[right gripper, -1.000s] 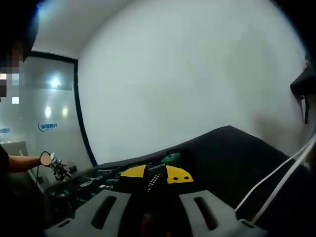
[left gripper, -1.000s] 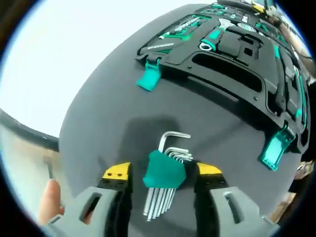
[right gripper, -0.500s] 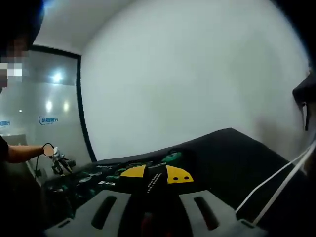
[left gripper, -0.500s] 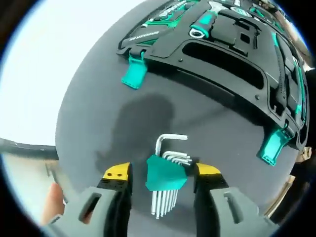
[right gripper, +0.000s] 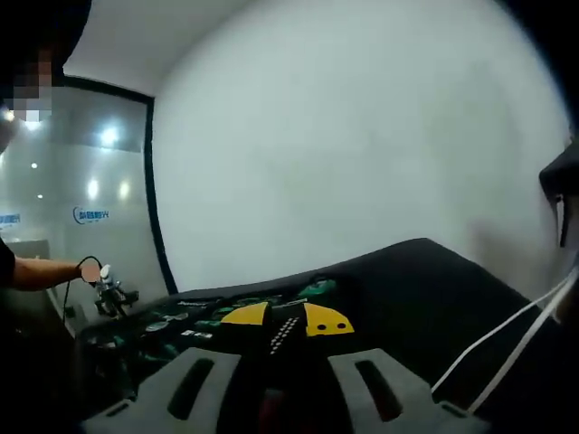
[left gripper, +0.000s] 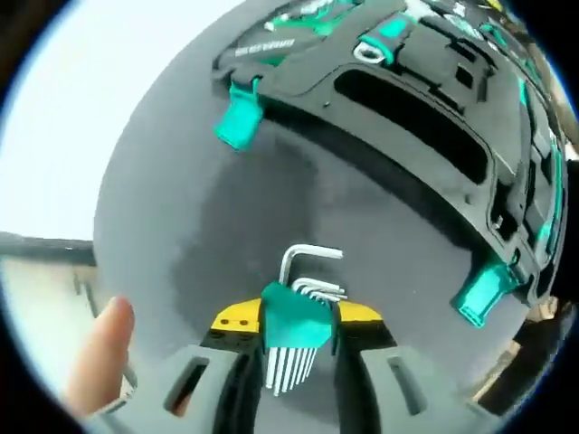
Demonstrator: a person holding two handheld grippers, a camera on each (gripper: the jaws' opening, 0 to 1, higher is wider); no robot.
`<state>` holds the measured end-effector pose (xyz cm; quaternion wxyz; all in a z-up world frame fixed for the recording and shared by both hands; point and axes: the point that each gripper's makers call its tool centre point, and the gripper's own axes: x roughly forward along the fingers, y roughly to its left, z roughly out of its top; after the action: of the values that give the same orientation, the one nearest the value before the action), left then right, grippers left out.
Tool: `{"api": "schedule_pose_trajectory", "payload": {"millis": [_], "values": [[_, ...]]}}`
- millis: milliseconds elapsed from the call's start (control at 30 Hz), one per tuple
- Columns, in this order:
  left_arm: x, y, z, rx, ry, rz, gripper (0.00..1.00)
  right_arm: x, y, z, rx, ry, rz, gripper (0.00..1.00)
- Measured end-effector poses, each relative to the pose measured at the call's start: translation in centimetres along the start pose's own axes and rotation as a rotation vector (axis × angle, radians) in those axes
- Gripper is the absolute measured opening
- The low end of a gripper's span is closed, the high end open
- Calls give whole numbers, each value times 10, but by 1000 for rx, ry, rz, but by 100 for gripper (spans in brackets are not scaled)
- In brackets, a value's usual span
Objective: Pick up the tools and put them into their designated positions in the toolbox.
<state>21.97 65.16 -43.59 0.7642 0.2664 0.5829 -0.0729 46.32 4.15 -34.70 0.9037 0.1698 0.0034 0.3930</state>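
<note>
In the left gripper view, the left gripper point(left gripper: 297, 316) is clamped on the green holder of the hex key set point(left gripper: 296, 316), its yellow-tipped jaws pressing both sides of the holder while the set lies on the dark grey mat point(left gripper: 199, 208), short of the open black toolbox point(left gripper: 407, 108) with its teal latches point(left gripper: 237, 125). A fingertip point(left gripper: 99, 348) of the person shows at the lower left. In the right gripper view, the right gripper point(right gripper: 282, 318) has its jaws closed together with nothing between them, above the mat with the toolbox to its left.
</note>
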Motion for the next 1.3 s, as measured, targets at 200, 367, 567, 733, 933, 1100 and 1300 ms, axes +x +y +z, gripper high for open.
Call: {"api": "schedule_pose_trajectory", "payload": {"millis": [200,367,567,733,933,1100,1300], "values": [[-11,5,-4,-6,-171,166,12,0,1,1,15,-7,9,11],[-38,13,7,16,-388,340,0,0,1,1,15,-7,9,11],[-46,32,-10,-42,-353,417,20,1,2,-1,5,4,6,11],[-42,54,-39,-172,-331,553,21,-2,4,3,-11,-14,7,10],[-17,48,-67,-122,-273,549,16,3,6,-3,-48,18,10,10],[-7,39,-44,-254,-363,369,5,5,3,-7,-55,37,2,10],[-7,40,-21,-144,-445,355,5,2,2,-3,-63,21,-9,10]]}}
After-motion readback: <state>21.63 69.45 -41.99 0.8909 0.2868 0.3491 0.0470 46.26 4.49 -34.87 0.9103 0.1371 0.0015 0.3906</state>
